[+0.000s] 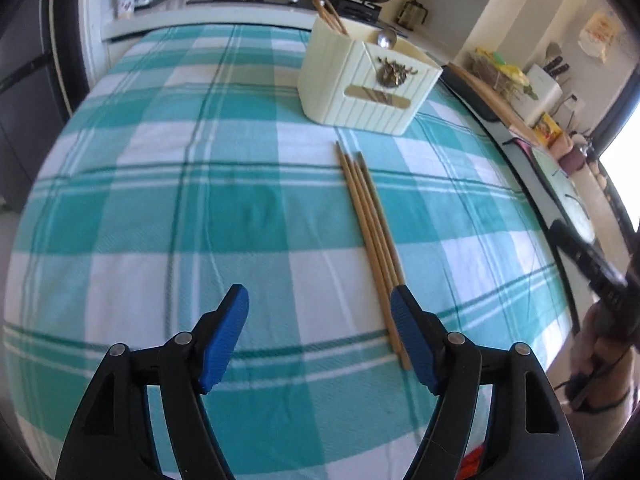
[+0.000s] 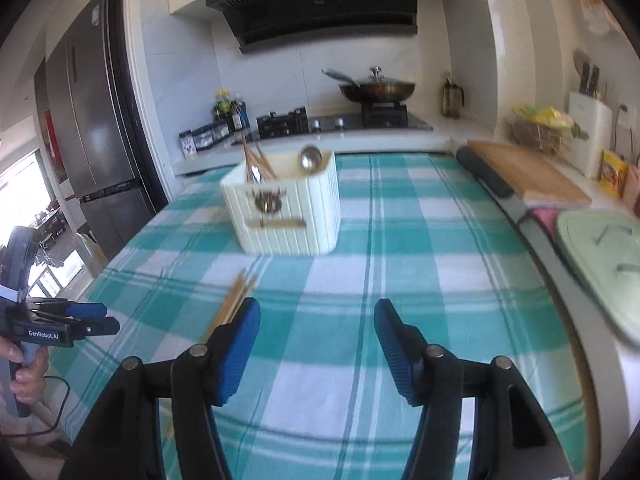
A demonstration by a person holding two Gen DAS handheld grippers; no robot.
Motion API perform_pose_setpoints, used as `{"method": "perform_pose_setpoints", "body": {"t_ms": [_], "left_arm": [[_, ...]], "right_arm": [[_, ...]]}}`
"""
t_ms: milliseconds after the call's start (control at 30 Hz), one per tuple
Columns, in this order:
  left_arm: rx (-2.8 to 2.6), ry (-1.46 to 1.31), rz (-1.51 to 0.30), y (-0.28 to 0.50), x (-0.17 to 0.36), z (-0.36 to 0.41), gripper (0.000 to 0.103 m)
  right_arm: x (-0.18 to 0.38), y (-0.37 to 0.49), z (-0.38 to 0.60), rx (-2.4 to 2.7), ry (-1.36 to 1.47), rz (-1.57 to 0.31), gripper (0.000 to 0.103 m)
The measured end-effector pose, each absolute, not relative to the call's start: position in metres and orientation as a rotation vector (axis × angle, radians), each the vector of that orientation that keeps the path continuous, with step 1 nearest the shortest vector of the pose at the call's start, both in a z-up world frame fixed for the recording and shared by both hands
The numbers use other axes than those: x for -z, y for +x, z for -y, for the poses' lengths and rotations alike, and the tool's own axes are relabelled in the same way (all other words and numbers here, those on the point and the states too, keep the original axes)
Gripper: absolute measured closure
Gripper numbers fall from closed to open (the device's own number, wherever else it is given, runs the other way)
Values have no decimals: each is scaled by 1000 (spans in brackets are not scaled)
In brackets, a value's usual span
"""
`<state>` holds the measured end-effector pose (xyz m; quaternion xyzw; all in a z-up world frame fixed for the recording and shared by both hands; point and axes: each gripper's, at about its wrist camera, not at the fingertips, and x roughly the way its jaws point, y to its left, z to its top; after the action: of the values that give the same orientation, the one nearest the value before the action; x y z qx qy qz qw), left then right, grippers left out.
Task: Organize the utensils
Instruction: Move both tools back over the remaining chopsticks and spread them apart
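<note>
Several wooden chopsticks (image 1: 372,236) lie in a bundle on the teal checked tablecloth (image 1: 200,208), their near ends just beside my left gripper's right finger. My left gripper (image 1: 320,300) is open and empty, low over the cloth. A cream utensil holder (image 1: 368,84) stands beyond, with chopsticks and a metal spoon (image 1: 386,40) inside. In the right wrist view the holder (image 2: 288,208) is ahead, and the blurred chopsticks (image 2: 234,300) lie by the left finger. My right gripper (image 2: 316,316) is open and empty. The left gripper also shows there at the far left (image 2: 92,320).
A wooden cutting board (image 2: 524,176) and a pale green lid (image 2: 604,252) lie along the right counter. A stove with a wok (image 2: 376,88) stands behind the table. A fridge (image 2: 92,120) is at the left. A knife block (image 2: 588,136) stands at the right.
</note>
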<state>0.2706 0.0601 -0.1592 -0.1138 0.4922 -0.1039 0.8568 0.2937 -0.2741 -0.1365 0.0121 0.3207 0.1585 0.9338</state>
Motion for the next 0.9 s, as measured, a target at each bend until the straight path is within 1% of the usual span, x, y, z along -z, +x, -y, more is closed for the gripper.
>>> {"method": "perform_pose_setpoints", "body": {"t_ms": [100,167,267,333,400,500,600,667,800,900], "left_arm": [[247,-257,-1045,260,162,-46,28],[259,-209,-1027,254,154,-35,28],[275,-168,-986,251,136,-27,28],[302,-178,-955,251,125,-26,24],[310,-167,-923,253,117,-23,23],[322,-155,-896,255,113,-17,23],[350,-164,-902,249,114,-13,23],[349,-143,-907,241,117,-12,23],[306,-129,-939,231,128,-19,23],[272,-159,-957,229,131,-29,23]], "right_arm": [[166,282,273,-336,20,-760,43],[172,275,270,-341,9,-783,43],[164,270,264,-348,6,-755,43],[153,264,259,-341,4,-716,43],[136,261,256,-340,2,-677,43],[109,250,255,-327,-47,-616,43],[96,238,260,-299,-90,-566,43],[100,237,265,-271,-82,-567,42],[121,240,266,-296,-13,-650,42],[128,234,259,-315,-30,-652,42]]}}
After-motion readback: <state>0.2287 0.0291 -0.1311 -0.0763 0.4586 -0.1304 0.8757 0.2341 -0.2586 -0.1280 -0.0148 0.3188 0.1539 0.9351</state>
